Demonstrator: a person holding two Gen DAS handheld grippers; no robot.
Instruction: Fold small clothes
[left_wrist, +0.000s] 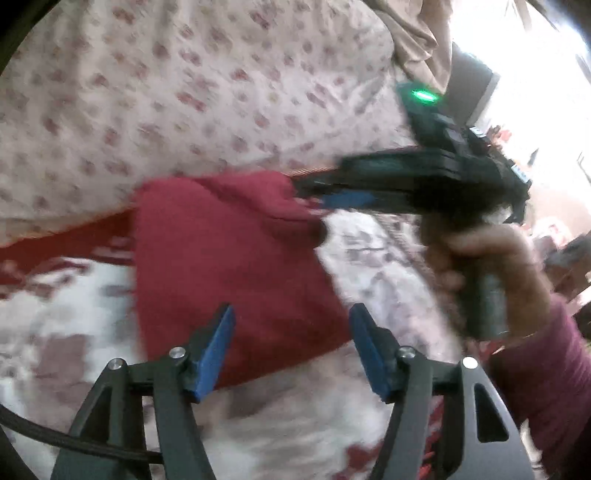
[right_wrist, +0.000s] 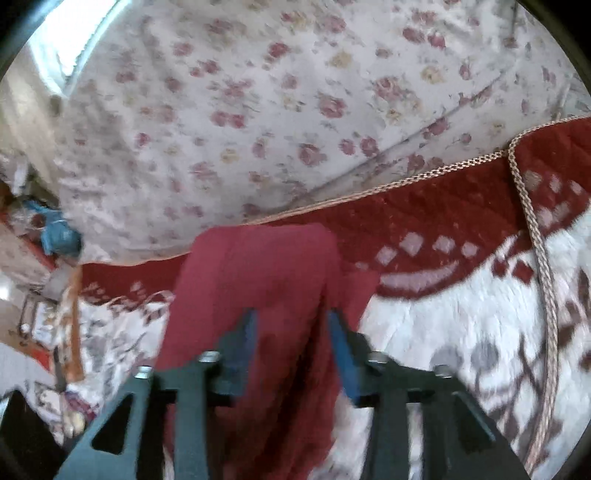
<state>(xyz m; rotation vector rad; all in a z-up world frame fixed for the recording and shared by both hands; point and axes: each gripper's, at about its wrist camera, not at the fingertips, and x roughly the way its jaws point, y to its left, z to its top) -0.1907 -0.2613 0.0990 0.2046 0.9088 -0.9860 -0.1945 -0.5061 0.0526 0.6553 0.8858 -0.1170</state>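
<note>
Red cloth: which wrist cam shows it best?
Left wrist view: the red cloth lies spread, edges visible, right gripper at its far corner. Right wrist view shows only a blurred strip between open fingers.

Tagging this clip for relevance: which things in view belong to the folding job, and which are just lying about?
Part of the job:
maroon cloth
left claw, open
right claw, cloth between its fingers, grip unclear

Just lying about:
red-and-white blanket
floral sheet
blue bundle
</note>
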